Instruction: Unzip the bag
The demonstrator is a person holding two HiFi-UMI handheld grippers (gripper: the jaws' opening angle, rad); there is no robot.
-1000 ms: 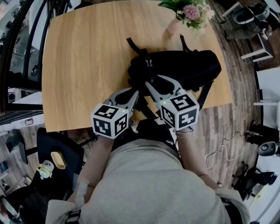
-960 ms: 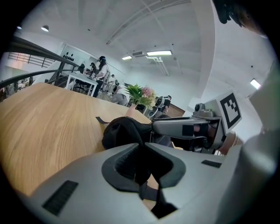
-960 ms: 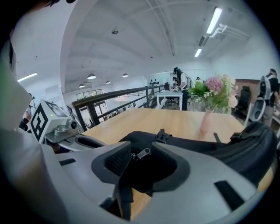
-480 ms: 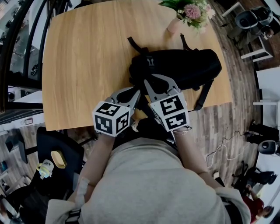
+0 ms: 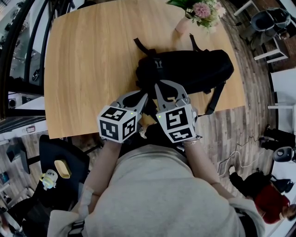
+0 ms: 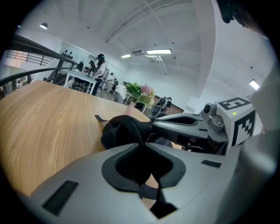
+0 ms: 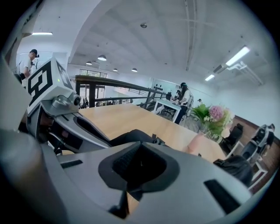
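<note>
The black bag [image 5: 194, 69] lies on its side on the wooden worktop [image 5: 88, 65], towards the near right edge, with its straps trailing off both long sides. You have both claws at its near left end, side by side. Your left claw [image 6: 143, 141] is pinched closed on a fold of the bag's black fabric. The jaws of your right claw [image 7: 139, 145] have just been closing and now meet against the bag; what lies between them is too small to tell. A vase of flowers [image 5: 199, 10] stands at the far edge, beyond the bag.
</note>
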